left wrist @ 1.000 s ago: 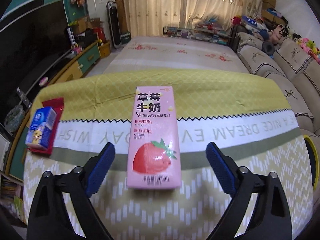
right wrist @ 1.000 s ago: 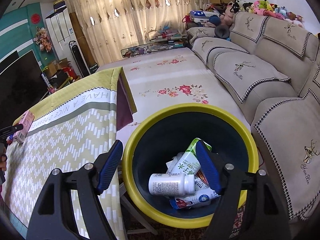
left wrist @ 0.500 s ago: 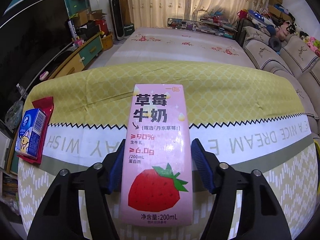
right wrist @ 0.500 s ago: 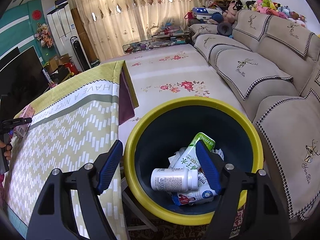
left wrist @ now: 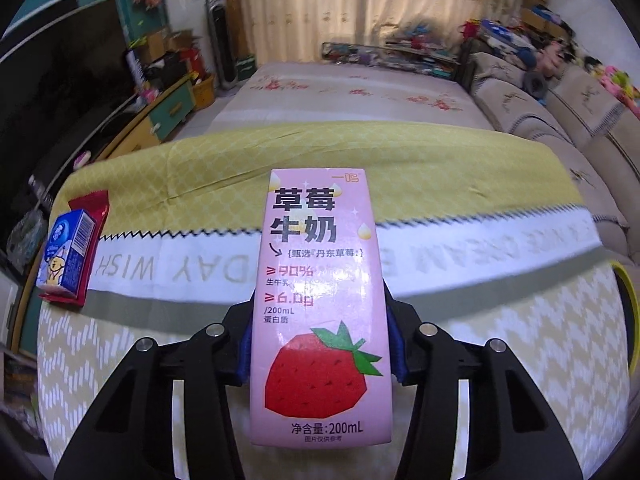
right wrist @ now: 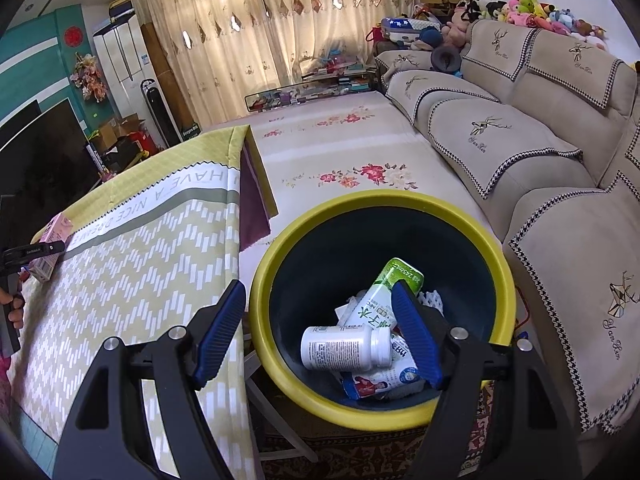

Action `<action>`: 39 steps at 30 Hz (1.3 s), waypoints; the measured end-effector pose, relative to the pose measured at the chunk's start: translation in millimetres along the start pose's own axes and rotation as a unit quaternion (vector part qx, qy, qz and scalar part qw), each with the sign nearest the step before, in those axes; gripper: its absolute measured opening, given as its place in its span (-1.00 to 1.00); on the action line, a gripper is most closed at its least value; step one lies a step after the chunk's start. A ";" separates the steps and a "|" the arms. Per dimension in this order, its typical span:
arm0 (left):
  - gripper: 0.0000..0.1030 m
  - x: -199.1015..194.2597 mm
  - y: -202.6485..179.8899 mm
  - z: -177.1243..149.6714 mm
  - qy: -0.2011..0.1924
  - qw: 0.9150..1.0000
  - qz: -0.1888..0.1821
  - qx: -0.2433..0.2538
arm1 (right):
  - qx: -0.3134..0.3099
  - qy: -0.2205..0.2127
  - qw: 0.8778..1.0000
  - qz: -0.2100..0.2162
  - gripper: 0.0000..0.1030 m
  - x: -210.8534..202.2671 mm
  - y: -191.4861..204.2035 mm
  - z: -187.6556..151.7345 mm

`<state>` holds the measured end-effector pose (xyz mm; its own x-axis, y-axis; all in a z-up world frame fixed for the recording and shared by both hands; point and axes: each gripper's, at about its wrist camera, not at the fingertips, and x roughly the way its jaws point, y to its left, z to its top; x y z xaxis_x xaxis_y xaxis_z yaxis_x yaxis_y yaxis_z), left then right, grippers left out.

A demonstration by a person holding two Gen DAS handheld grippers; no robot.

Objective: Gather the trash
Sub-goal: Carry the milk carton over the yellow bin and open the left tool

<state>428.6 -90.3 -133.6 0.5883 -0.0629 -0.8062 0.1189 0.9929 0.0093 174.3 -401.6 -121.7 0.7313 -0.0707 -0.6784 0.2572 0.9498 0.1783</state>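
Bin [right wrist: 280, 264] base hidden under trash; near rim cut by right gripper [right wrist: 318, 338], jaws wide, empty, over the bin. Left gripper [left wrist: 318, 350] jaws just closed onto pink milk carton [left wrist: 320, 308] on the tablecloth [left wrist: 480, 340]; pads mostly hidden behind it.

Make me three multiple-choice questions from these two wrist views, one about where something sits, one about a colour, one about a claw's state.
1. Where does the small blue carton sit?
A. in the bin
B. on a red wrapper on the table
C. on the sofa

2. What colour is the rim of the round bin?
A. yellow
B. red
C. white

3. What is the left claw doing?
A. hanging empty
B. holding a bottle
C. clamping the pink strawberry milk carton

Answers:
1. B, the red wrapper lies under it.
2. A, a yellow ring tops the dark bin.
3. C, both pads press the carton's sides.
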 end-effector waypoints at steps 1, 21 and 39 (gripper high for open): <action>-0.04 -9.1 -9.4 -3.4 -0.005 1.000 -0.006 0.010 | 0.000 -0.003 1.000 -0.001 0.38 -4.2 -1.1 -1.4; -0.03 -124.2 -347.6 -61.9 0.004 0.941 -0.235 0.243 | 0.037 -0.066 0.995 -0.069 0.40 -98.1 -69.1 -34.9; 0.52 -35.3 -467.4 -44.6 0.062 0.948 -0.199 0.241 | 0.075 -0.068 0.992 -0.071 0.42 -117.7 -107.1 -51.6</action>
<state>316.6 -547.6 -135.9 0.3246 -0.3813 -0.8656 0.6810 0.7293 -0.0659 28.1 -479.3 -97.7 0.7571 -0.2510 -0.6032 0.4474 0.8720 0.1987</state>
